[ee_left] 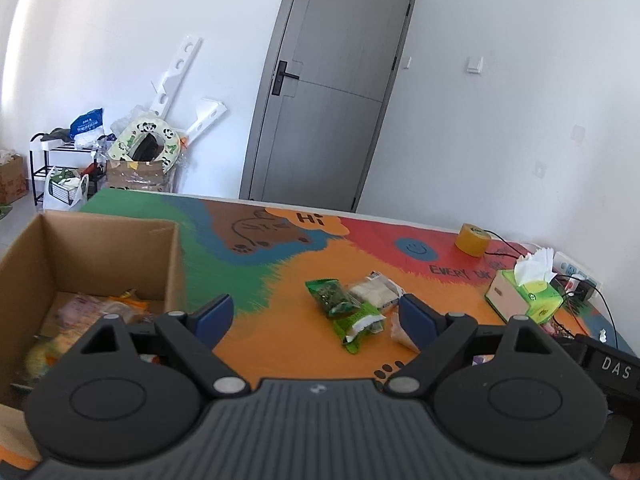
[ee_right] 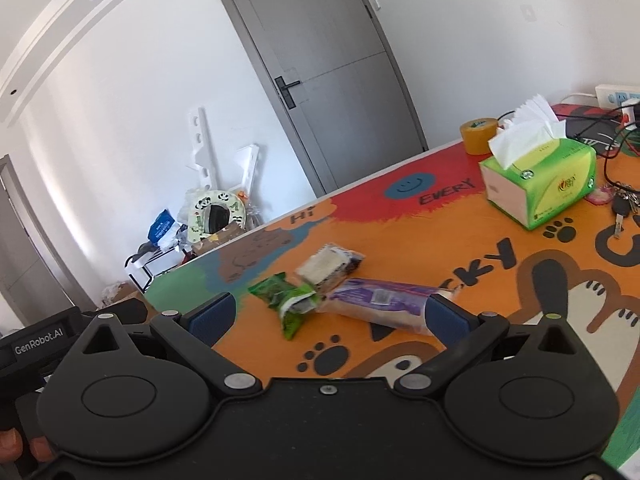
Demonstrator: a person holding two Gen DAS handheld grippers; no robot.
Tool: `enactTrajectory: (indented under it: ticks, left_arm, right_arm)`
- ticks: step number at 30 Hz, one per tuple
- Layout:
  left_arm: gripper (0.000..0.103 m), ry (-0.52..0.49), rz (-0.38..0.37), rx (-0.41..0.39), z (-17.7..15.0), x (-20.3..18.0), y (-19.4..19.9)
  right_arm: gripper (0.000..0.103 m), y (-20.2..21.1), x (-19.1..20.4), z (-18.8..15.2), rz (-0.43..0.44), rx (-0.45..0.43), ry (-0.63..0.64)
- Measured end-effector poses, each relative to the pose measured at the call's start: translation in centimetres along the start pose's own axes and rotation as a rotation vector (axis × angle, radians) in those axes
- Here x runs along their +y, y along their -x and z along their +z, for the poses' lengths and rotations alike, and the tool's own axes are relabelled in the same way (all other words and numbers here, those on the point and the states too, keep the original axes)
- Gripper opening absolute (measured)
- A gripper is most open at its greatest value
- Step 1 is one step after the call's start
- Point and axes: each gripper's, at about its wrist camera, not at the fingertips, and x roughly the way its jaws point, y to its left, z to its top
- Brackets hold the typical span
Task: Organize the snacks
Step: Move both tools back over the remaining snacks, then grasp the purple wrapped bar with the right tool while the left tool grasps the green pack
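The snacks lay in a small heap near the middle of the bench (ee_right: 460, 240). I saw a green packet (ee_right: 276, 289), a torn green wrapper (ee_right: 298, 312), a pale cake in clear wrap (ee_right: 326, 266) and a long purple packet (ee_right: 380, 300). They touched or lay over each other. The purple packet's near end lay just beside my right claw's (ee_right: 330, 316) right finger, but I could not tell if they touched.

My right claw had its two blue fingers (ee_right: 212, 316) spread wide apart, with nothing between them. Bare orange bench showed in the gap. My left claw (ee_left: 316, 316) was spread wide too and held nothing. The heap lay just past its tips.

To the left stood an open cardboard box (ee_left: 100, 256). Its right wall was just beside the left claw's left finger. Some snacks (ee_left: 120, 304) lay inside, but they were blurry. Between the box and the heap the bench was open.

Far to the right, well apart from the heap, sat a green tissue box (ee_right: 548, 184), a tape roll (ee_right: 478, 134), some black cords (ee_right: 612, 148) and keys (ee_right: 622, 208). The far bench edge ran along in front of a grey door (ee_left: 336, 92).
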Motion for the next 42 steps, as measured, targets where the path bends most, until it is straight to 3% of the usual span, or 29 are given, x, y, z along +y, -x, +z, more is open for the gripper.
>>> enactTrajectory:
  ticks: [12,30,35,37,39,42]
  left_arm:
    - [0.088,-0.017,-0.011,0.043,-0.3,-1.8,-4.0]
    - [0.085,-0.045,0.035,0.122,-0.4,-2.4,-9.8]
    - [0.085,-0.048,0.042,0.132,-0.4,-2.6,-10.9]
    - [0.085,-0.054,0.038,0.133,-0.5,-3.0,-11.2]
    - [0.085,-0.066,0.033,0.128,-0.4,-3.5,-11.5]
    - [0.085,-0.079,0.025,0.128,-0.5,-4.2,-12.0]
  right_arm:
    - [0.091,-3.5,-1.2,0.8,0.011,0.038,0.009]
    - [0.088,-10.0,-2.3,1.6,-0.003,0.118,0.032]
    - [0.088,-10.2,-2.8,1.1,-0.046,0.131,0.049]
    - [0.08,-10.1,-3.1,1.0,-0.057,0.141,0.05]
    - [0.056,-10.3,-3.7,0.8,-0.062,0.168,0.039]
    - [0.047,-10.1,-4.7,0.3,-0.043,0.18,0.006]
